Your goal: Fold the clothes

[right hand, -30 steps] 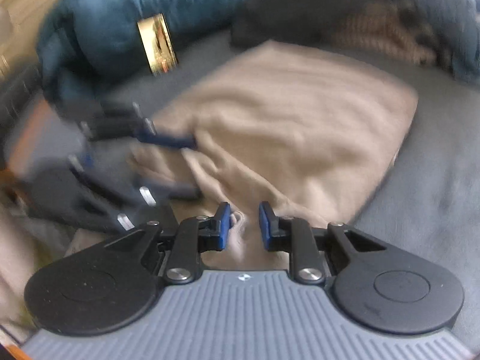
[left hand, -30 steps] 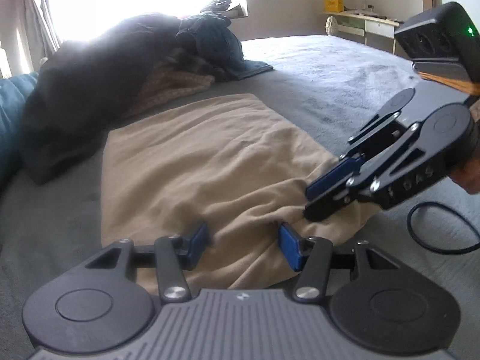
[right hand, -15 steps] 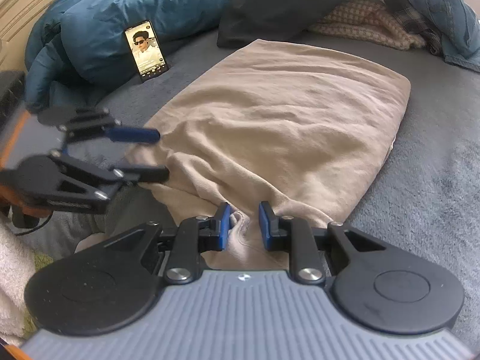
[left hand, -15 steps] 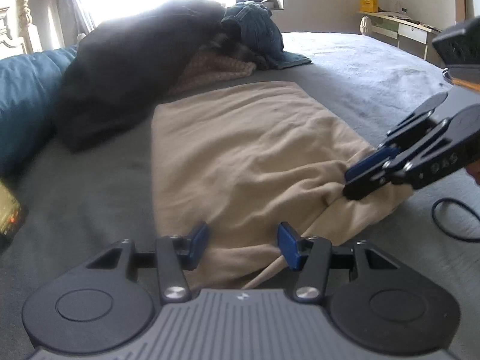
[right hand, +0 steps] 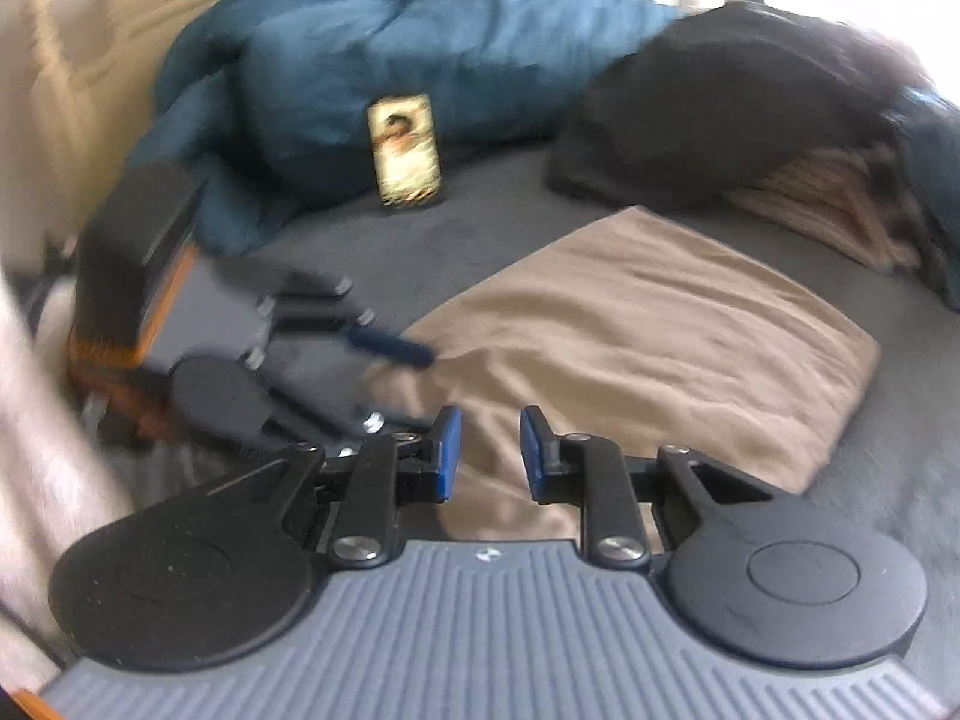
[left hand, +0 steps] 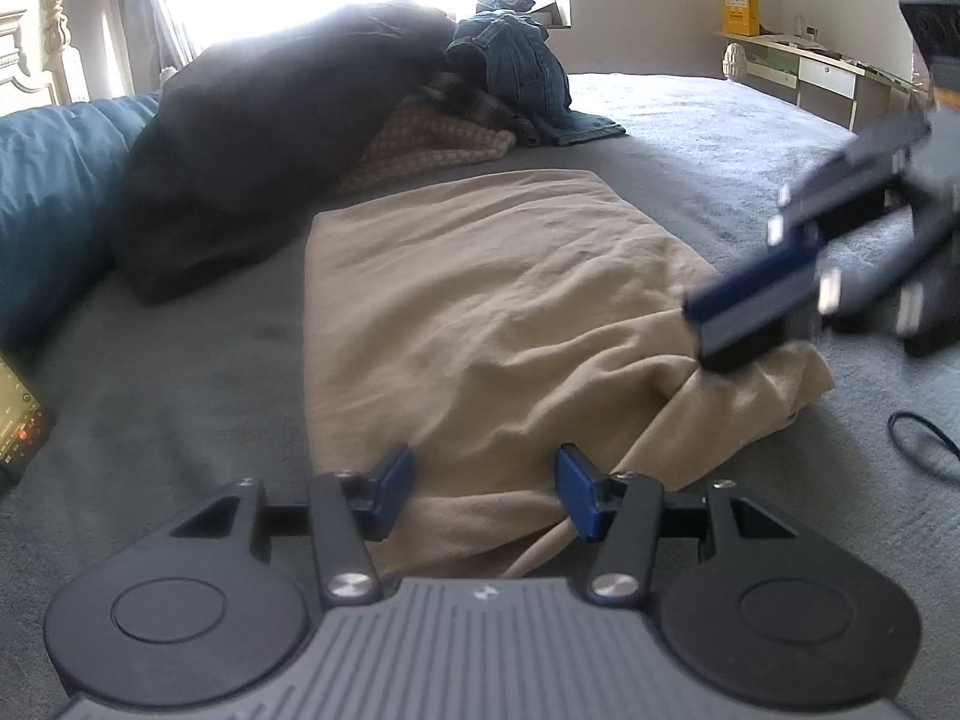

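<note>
No text, label or number can be read in either view. The yellow box point(left hand: 738, 7) on the far shelf carries dark print too small to make out. The phone point(right hand: 407, 150) leaning against the blue duvet shows a picture, blurred, with no legible writing; its lit edge point(left hand: 18, 414) in the left wrist view shows only tiny unreadable marks. A small pale logo mark point(left hand: 483, 590) sits on the left gripper's body, not legible as letters.
</note>
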Demonstrator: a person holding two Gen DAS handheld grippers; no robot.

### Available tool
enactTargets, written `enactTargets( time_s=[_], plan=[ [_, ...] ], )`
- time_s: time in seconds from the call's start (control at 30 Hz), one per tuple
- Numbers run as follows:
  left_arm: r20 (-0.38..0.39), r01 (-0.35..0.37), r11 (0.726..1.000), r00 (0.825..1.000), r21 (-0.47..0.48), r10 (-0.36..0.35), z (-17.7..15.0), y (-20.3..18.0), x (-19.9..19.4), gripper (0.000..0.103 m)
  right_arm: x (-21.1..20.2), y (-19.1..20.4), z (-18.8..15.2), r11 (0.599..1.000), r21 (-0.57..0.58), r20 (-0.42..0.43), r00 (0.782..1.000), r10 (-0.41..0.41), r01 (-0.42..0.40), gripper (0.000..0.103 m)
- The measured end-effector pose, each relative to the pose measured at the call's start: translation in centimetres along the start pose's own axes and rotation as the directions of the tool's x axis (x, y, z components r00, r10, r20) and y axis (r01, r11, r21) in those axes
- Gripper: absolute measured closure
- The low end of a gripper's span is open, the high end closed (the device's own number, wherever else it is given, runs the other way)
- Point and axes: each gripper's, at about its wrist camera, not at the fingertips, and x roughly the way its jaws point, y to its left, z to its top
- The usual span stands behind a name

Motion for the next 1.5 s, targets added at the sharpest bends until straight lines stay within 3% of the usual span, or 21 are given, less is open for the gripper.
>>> enactTargets(
  time_s=[0.07,0.13,0.47,0.63,0.8,0.93,1.03,1.23,1.33,1.5],
  plan=[
    [-0.002,0.002,1.0,1.0,0.002,-0.002,0.0,-0.1,0.0,0.049,1.8,0.7,-1.1,0.996,-0.073,-0.096,0.994,-0.058,0.051,0.084],
    [0.0,-0.002,1.0,1.0,0.015,0.002,-0.1,-0.2,0.0,0.049,2.8,0.9,-2.2,0.991,-0.107,-0.135,0.987,-0.088,0.074,0.085],
    [0.039,-0.022,1.0,0.999,-0.003,0.022,0.8,1.0,-2.0,0.05,2.0,0.4,-1.5,0.998,-0.039,-0.119,0.991,-0.06,0.056,0.085],
    [0.089,0.001,1.0,0.996,0.017,-0.003,2.3,0.7,-2.2,0.05,-0.1,-0.1,0.2,1.0,0.016,0.008,1.0,-0.025,0.024,0.085],
    [0.069,0.019,0.996,0.997,0.084,-0.025,2.6,-0.8,0.8,0.05,1.6,-1.8,-0.5,0.988,0.066,-0.075,0.988,-0.134,0.139,0.084],
    [0.046,0.022,0.992,0.999,0.126,-0.028,2.3,-1.6,2.3,0.048,2.3,-3.7,-2.0,0.969,0.217,-0.094,0.991,-0.098,0.116,0.085],
    [0.055,0.026,0.992,0.998,0.123,-0.033,2.9,-1.3,1.5,0.049,1.8,-3.5,-1.3,0.974,0.2,-0.099,0.991,-0.09,0.108,0.084],
    [0.103,0.057,0.982,0.992,0.179,-0.076,3.9,-2.3,0.9,0.048,-0.1,-4.6,-0.3,0.961,0.241,-0.007,0.99,-0.14,0.137,0.084],
    [0.066,0.092,0.971,0.992,0.22,-0.109,3.9,-3.5,2.2,0.047,1.5,-4.7,-1.8,0.962,0.235,-0.103,0.988,-0.118,0.14,0.083],
    [0.054,0.086,0.964,0.993,0.253,-0.102,2.7,-4.0,3.4,0.046,1.6,-3.8,-2.5,0.971,0.175,-0.116,0.983,-0.143,0.162,0.083]
  ],
)
